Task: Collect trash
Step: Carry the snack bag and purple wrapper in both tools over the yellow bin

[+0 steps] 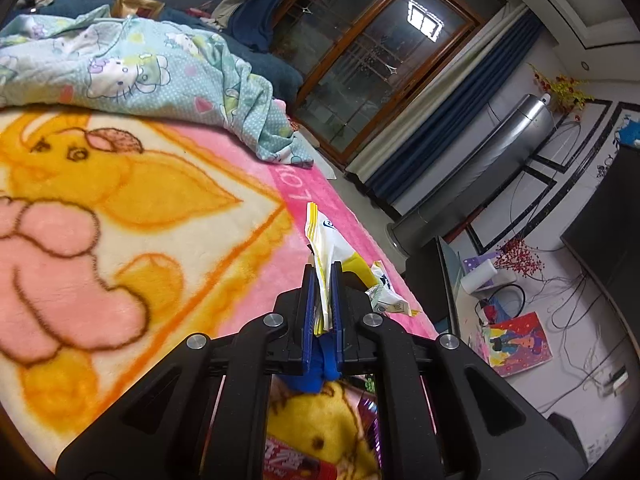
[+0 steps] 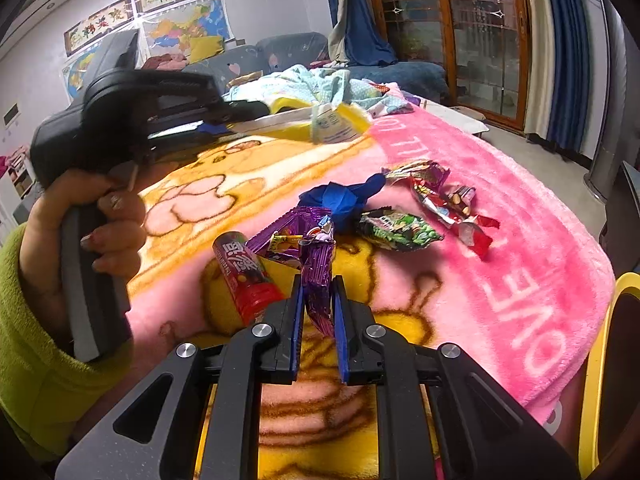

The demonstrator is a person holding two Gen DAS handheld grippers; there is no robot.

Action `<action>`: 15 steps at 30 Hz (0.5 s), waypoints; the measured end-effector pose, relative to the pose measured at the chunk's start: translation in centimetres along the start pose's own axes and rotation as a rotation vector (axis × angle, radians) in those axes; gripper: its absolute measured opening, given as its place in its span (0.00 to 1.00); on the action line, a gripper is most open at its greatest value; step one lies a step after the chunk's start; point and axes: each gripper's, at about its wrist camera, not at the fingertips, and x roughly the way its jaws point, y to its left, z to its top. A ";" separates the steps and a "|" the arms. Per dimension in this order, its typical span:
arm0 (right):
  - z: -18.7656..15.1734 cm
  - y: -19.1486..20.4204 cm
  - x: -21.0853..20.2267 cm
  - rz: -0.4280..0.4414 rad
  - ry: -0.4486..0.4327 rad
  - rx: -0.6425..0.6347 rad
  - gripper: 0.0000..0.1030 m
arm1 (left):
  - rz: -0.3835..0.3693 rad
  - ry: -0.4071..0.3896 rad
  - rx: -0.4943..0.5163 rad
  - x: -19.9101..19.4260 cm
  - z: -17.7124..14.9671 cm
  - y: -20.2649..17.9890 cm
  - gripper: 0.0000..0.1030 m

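- While the left gripper (image 1: pixel 325 280) is hanging above the pink and yellow blanket (image 1: pixel 160 208), its jaws are pinching almost fully together on a white and yellow wrapper (image 1: pixel 322 236), which is sticking up and out toward 12 o'clock from between the blue pads.
- A crumpled tail of that same wrapper is drooping out past the jaws toward 3 o'clock, clear of the blanket.
- Under the left gripper's frame, at 6 o'clock in its own view, a blue crumpled scrap (image 1: pixel 316 376) and part of a red tube (image 1: pixel 296 464) are showing.
- The right gripper (image 2: pixel 318 296) is sitting low over the blanket with its jaws standing narrowly apart and closing on a purple foil wrapper (image 2: pixel 308 236); whether the pads are pressing it firmly I cannot tell.
- The red tube (image 2: pixel 244 272) is lying on the blanket just beside that wrapper, at 9 o'clock of the right gripper's jaws.
- Beyond the purple wrapper, at 12 o'clock, the blue scrap (image 2: pixel 340 198) is lying touching it.
- A green snack bag (image 2: pixel 398 230) is resting at 1 o'clock, near the blue scrap, and a red and silver wrapper (image 2: pixel 444 196) is stretching out farther toward 2 o'clock.
- At 9 o'clock in the right wrist view, the person's left hand (image 2: pixel 80 224) is gripping the handle of the left gripper, with the white and yellow wrapper (image 2: pixel 332 124) held high above the blanket.
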 end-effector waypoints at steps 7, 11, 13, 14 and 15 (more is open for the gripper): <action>0.5 -1.0 -1.5 -0.036 -0.024 0.015 0.13 | -0.004 -0.021 0.047 -1.5 -0.4 -1.2 0.04; 0.6 -1.9 -2.6 -0.065 -0.035 0.028 0.13 | -0.014 -0.036 0.077 -2.1 -0.8 -2.2 0.04; 0.6 -2.4 -3.1 -0.076 -0.037 0.033 0.13 | -0.021 -0.041 0.090 -2.4 -1.0 -2.6 0.04; 0.6 -2.6 -3.3 -0.080 -0.039 0.034 0.13 | -0.026 -0.045 0.098 -2.5 -1.1 -2.9 0.04; 0.6 -2.9 -3.4 -0.087 -0.041 0.034 0.13 | -0.030 -0.045 0.104 -2.6 -1.2 -3.2 0.04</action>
